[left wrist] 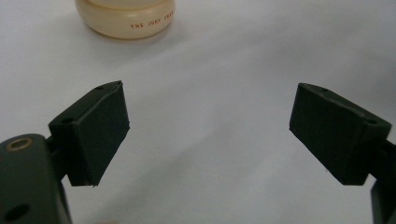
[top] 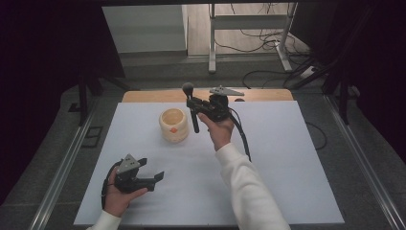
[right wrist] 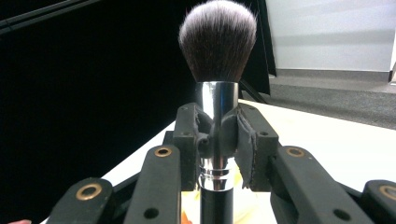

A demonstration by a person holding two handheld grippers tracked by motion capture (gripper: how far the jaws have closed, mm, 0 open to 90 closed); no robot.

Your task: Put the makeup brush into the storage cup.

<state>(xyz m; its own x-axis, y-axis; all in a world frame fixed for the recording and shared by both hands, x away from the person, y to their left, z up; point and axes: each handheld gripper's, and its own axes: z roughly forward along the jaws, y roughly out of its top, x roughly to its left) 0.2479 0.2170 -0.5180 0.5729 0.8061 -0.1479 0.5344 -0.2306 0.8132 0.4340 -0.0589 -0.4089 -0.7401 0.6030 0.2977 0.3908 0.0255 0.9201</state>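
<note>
White sheet over a wooden table (top: 143,96), dark curtains both sides, cables on the floor behind. Right gripper (top: 194,106) is clamped on the makeup brush (top: 191,108), pads squeezing the chrome ferrule (right wrist: 217,121) w/ bristles up and black handle hanging below; it's lifted off the table, just right of the cream cup (top: 174,124) and a bit above its rim. Left gripper (top: 155,178) rests low near the front-left corner, jaws spread wide w/ nothing btwn them, cup (left wrist: 126,18) well ahead of it. Step in hand, I'd say: carrying the brush over to the cup, prob to stand it inside. Next move needs me to slide left until the handle tip sits over the opening, keep it vertical, lower slow, then let go. Cup is light, could tip if the handle clips the rim; left could come steady it.
</note>
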